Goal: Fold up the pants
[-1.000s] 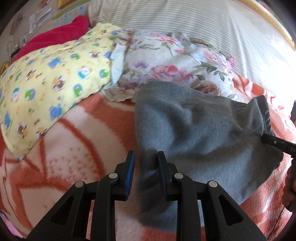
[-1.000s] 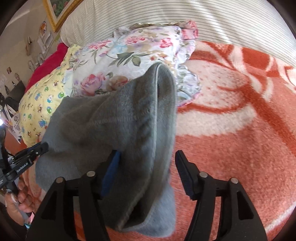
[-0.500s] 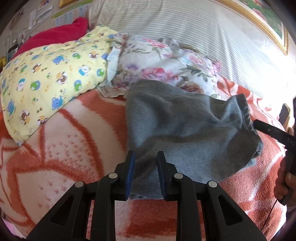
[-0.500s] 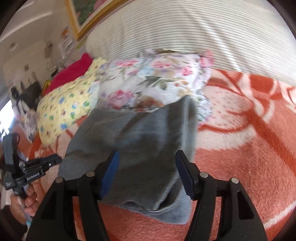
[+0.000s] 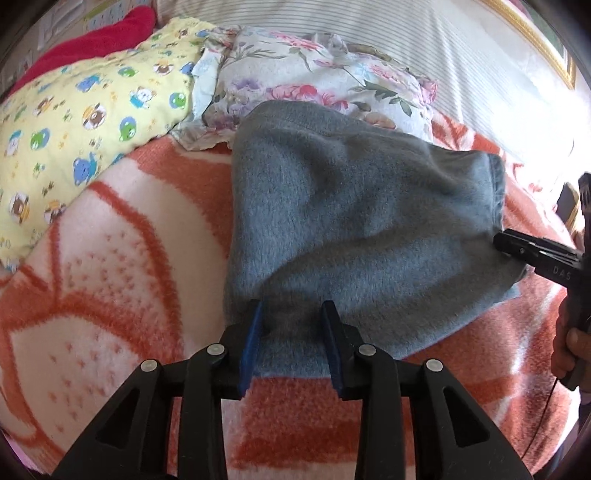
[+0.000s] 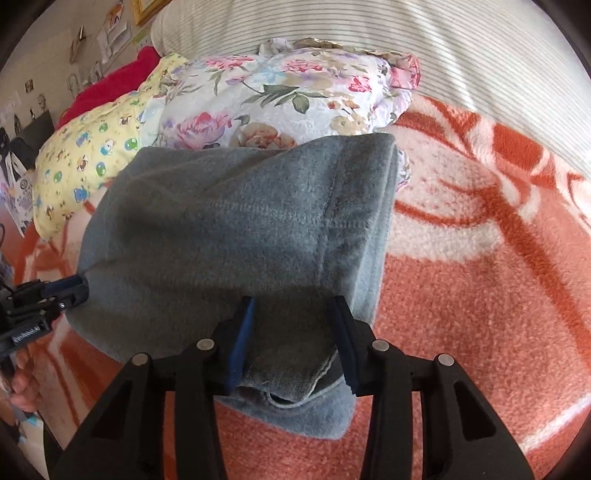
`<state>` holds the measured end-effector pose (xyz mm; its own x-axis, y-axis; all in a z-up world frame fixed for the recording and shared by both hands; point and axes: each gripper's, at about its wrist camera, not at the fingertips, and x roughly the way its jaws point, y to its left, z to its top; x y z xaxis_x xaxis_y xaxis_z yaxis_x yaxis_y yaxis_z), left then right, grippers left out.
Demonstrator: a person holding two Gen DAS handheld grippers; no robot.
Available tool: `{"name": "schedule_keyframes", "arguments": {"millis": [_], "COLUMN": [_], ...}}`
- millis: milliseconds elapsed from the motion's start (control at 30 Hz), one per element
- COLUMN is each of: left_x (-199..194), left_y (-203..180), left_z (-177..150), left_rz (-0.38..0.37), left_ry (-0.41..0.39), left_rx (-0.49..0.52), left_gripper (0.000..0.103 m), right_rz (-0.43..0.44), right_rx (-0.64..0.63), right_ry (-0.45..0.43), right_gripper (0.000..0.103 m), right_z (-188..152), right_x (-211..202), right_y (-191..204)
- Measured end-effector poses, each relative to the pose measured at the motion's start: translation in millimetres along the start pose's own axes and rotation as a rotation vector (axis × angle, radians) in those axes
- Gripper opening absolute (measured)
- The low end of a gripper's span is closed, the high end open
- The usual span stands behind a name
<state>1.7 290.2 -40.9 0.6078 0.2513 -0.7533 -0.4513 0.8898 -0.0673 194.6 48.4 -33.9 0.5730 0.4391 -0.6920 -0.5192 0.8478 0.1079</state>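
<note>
Folding stage: the grey fleece pants point(image 5: 354, 229) already lie doubled into a compact bundle on the orange-and-cream patterned blanket point(image 5: 110, 258), far edge lapping the floral pillow point(image 5: 314, 77); the layered hem under the right tool suggests at least one fold is made.
Left side of the bed: a yellow cartoon-print pillow point(image 5: 85, 103) and a red cloth point(image 5: 92, 33) sit well apart from the pants.
Left gripper point(image 5: 291, 332): its blue-padded jaws are opening, with the near corner of the bundle between them; the pads look barely in touch, so it seems to be letting go.
Right gripper point(image 6: 291, 328): its jaws are closing around the stacked hem edge, fabric between them; whether the pads already press is hard to tell.
Left to do: probably a last smoothing or one more fold, judging by the loose, uneven near edge.
Change from a second ago: the right side of the pants, then held raised and draped, now lies flat on the blanket; the left jaws stand wider, the right ones narrower.
</note>
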Motion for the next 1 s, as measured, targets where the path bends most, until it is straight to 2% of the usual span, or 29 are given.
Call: {"name": "schedule_keyframes", "arguments": {"millis": [67,167,267,400,467,667,1000], "left_x": [-8,-20,-34,-52,-58,-72,-79], "left_y": [1,0,-4,-17,-23,-34,-38], "left_z": [-5,-6,-5,-2,-1,3,10], "left_rz": [-0.004,-0.008,-0.016,0.009,0.02,0.043,0.086], "left_ry": [0.0,-0.004,-0.017,-0.043,-0.053,-0.069,-0.088], "left_rx": [-0.008,-0.021,-0.036,-0.019,-0.006,0.03,0.061], "left_gripper": [0.037,0.047,0.049,0.059,0.063,0.072,0.08], "right_rz": [0.004,0.023,0.031,0.051,0.063,0.094,0.112], "right_rx": [0.017,0.04,0.033,0.02,0.002,-0.052,-0.094], "right_ry": [-0.009,-0.033,-0.048,-0.063,-0.072,-0.075,-0.045], "right_gripper": [0.049,0.049,0.05,0.063,0.066,0.08,0.087], "right_z": [-1,-2,-1,0,0,-1,1], "right_x": [-9,-27,-43,-58,-65,-75,-77], "right_y": [-3,-3,2,12,19,35,46]}}
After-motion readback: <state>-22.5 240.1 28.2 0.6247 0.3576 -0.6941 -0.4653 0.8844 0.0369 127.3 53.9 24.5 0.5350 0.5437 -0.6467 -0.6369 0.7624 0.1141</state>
